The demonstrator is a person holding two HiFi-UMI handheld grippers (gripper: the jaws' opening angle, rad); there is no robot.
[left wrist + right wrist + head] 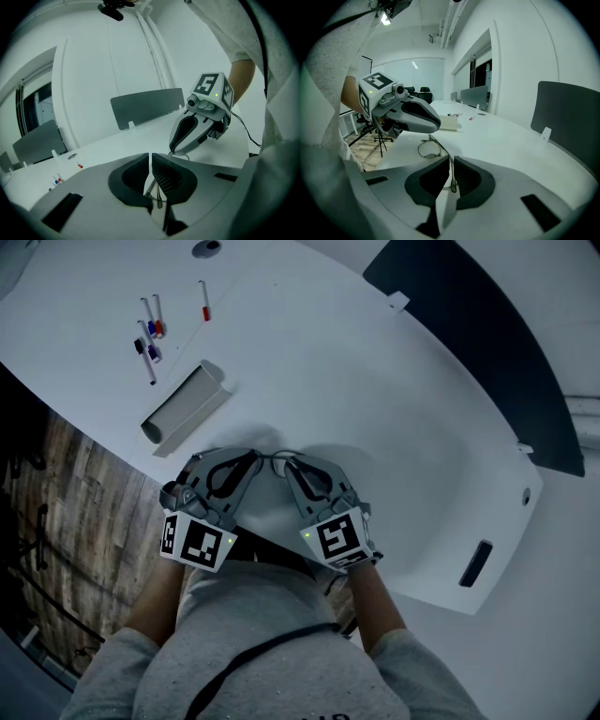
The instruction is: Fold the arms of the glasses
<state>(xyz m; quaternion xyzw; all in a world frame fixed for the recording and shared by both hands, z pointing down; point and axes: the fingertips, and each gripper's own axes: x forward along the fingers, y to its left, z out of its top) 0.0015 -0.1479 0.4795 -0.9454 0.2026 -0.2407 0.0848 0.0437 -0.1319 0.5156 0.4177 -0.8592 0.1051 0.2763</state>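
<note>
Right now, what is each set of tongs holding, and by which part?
Both hold the thin dark wire-framed glasses: the left tongs pinch one temple arm near its tip, the right tongs pinch the other arm.

The left gripper (253, 459) and right gripper (290, 466) were grey, with black-and-white marker cubes (198, 543). The table (375, 409) was white and the glasses (440, 147) dark.
</note>
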